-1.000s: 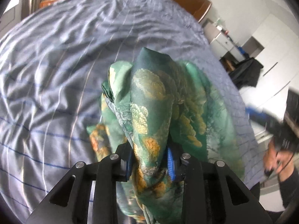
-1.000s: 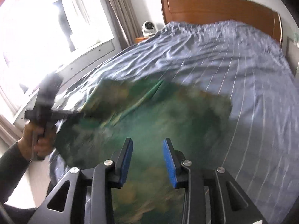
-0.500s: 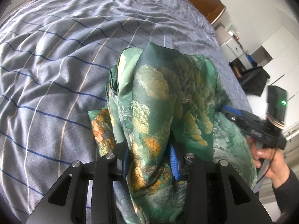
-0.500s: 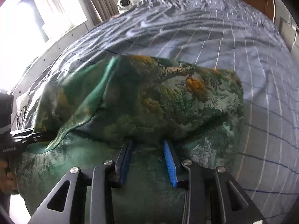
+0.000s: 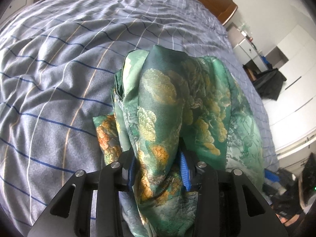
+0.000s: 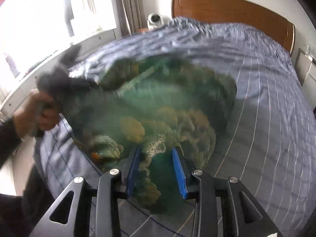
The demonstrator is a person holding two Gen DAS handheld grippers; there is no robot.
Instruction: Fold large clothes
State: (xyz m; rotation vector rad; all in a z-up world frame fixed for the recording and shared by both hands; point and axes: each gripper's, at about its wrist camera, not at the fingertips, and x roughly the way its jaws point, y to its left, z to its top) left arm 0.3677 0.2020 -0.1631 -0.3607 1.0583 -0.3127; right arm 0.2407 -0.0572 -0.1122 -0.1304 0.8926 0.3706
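A green garment with gold and orange floral print [image 5: 177, 102] lies bunched on the blue checked bedspread [image 5: 59, 59]. My left gripper [image 5: 158, 165] is shut on a thick fold of it, and the cloth drapes over the jaws. In the right wrist view the garment [image 6: 158, 106] is motion-blurred and spread over the bed. My right gripper [image 6: 157, 169] has its blue pads apart, with garment cloth lying between them. The left gripper and the hand holding it [image 6: 45, 106] show at the left of that view.
A wooden headboard [image 6: 237, 11] stands at the far end of the bed. A window with curtains [image 6: 59, 19] and a white camera [image 6: 155, 19] are at the left. White cabinets and dark clothes [image 5: 270, 83] are beside the bed on the right.
The right gripper has pulled back from the garment and swung, and its view is blurred. It has left the left wrist view. The left gripper still holds its fold.
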